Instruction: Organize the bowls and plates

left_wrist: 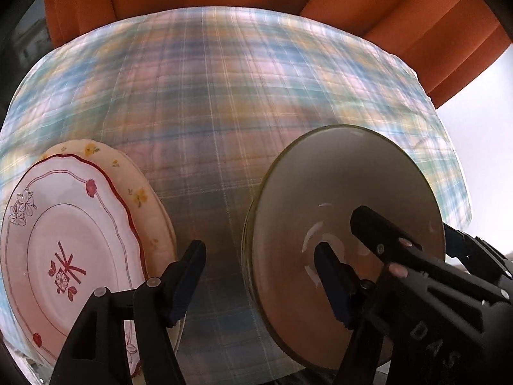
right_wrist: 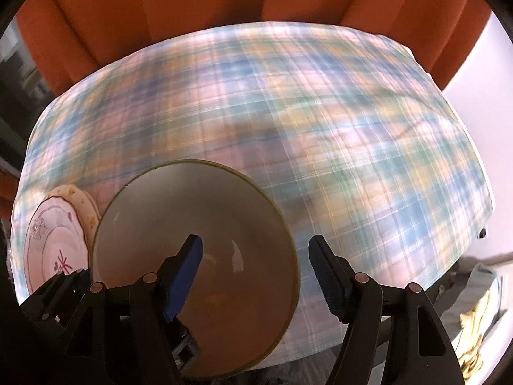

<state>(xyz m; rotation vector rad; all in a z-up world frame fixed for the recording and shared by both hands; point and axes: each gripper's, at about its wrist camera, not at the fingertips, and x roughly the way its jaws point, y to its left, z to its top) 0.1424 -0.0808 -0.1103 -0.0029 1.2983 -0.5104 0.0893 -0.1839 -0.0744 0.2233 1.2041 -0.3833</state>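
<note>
Down at the near edge of the plaid tablecloth (left_wrist: pixel 224 96) sits the bowl (left_wrist: pixel 346 224), pale inside with an olive rim, its lowest arc cut off behind gripper bodies in both views. At about nine o'clock from it, well apart in the left wrist view, lies a plate stack: a white scalloped plate (left_wrist: pixel 73 240) with red trim on a cream plate (left_wrist: pixel 141 192) with yellow flowers, of which only a crescent shows; whether more plates lie beneath is hidden. The left gripper (left_wrist: pixel 259 276) has its fingers spread, one over the stack's right edge, the other over the bowl's interior, clamped on nothing. The right gripper (right_wrist: pixel 256 272) also stands with fingers apart, straddling the bowl's right rim; contact with the rim is hard to judge. An orange curtain (right_wrist: pixel 192 6) hangs at twelve o'clock. Motion blur smears the cloth's pattern, and crumpled fabric (right_wrist: pixel 477 320) at four o'clock is unclear.
</note>
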